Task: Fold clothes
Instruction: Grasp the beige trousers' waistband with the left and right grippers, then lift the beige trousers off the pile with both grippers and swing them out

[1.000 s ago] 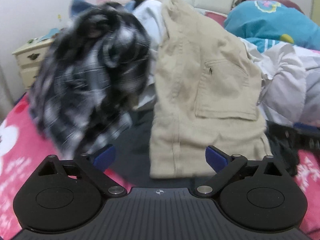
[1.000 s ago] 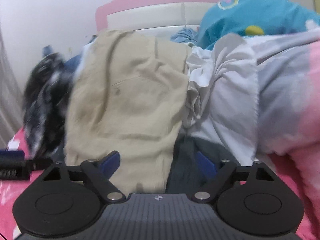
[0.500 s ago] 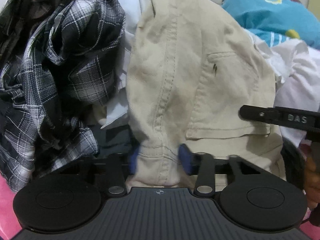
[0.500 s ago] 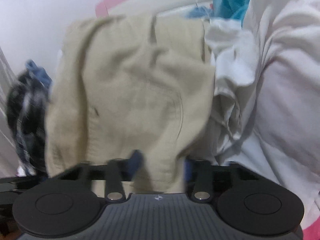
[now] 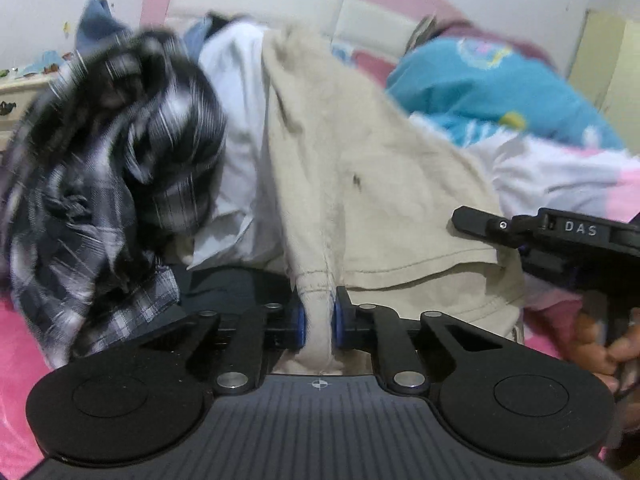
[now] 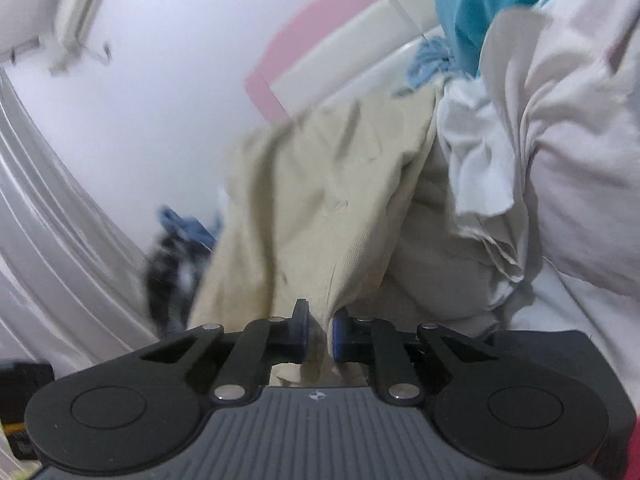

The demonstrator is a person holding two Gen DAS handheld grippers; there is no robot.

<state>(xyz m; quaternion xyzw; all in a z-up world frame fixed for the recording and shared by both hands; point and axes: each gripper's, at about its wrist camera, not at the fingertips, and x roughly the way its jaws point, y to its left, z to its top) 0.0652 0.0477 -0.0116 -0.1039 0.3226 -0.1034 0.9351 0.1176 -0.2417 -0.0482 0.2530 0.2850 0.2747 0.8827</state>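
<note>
The left gripper [image 5: 318,320] is clenched on a bunched hem fold of the beige garment [image 5: 360,184], the cloth pinched between its blue pads. The right gripper [image 6: 319,334] likewise grips an edge of the garment, which drapes over the pile beside a plaid shirt [image 5: 120,168].

White letters "DAS" stand on the black right tongs [image 5: 476,222], seen from the left wrist.

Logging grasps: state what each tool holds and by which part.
Both grip the beige trousers at the near hem edge: left tool on a stitched seam, right tool on a bunched fold.
</note>
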